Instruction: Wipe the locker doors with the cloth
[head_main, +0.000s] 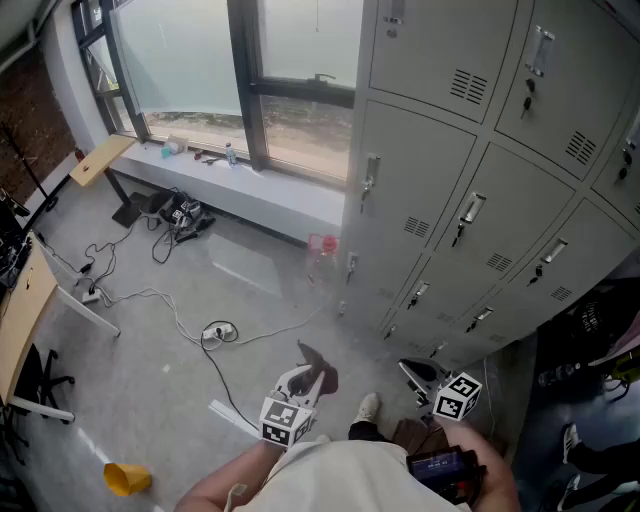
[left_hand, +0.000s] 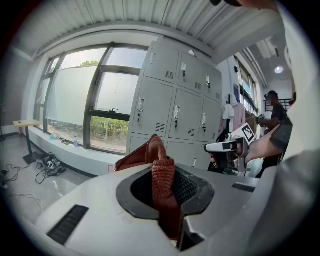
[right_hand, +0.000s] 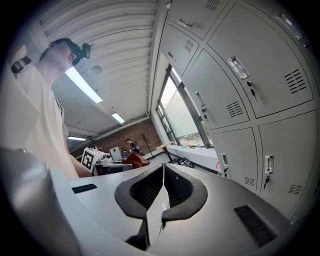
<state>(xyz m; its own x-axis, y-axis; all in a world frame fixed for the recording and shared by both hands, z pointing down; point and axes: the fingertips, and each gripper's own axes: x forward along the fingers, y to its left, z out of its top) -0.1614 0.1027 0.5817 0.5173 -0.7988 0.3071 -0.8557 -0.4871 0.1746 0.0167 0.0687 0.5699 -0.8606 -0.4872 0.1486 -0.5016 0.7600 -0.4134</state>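
Cloth (left_hand: 161, 172), a rust-red rag of thick knitted or terry weave, was clamped between the jaws of the left gripper (head_main: 306, 380), which was held low in front of the person and well apart from the locker doors (head_main: 455, 150) rising ahead and to the right. In the left gripper view the jaws pinched a folded ridge of the fabric, and a loose bunch flopped forward beyond the tips and over to the left. The weave looked soft, so I judged the rag light, limp and not slippery. It would likely fold and drag rather than push, and only the part backed by the jaw tips could press firmly on a door. The hold looked sound where it was, across a doubled fold set deep between the pads. A grip nearer one corner would probably let more fabric trail and snag on the door handles (head_main: 372, 172). Being soft, it carried no risk of breakage, though the hard jaw tips might scrape the grey painted metal if the bunch slipped aside. The right gripper (head_main: 418, 372) hung beside the left with its jaws closed together on nothing, as the right gripper view showed, and it touched neither rag nor doors. Wiping looked not yet begun.
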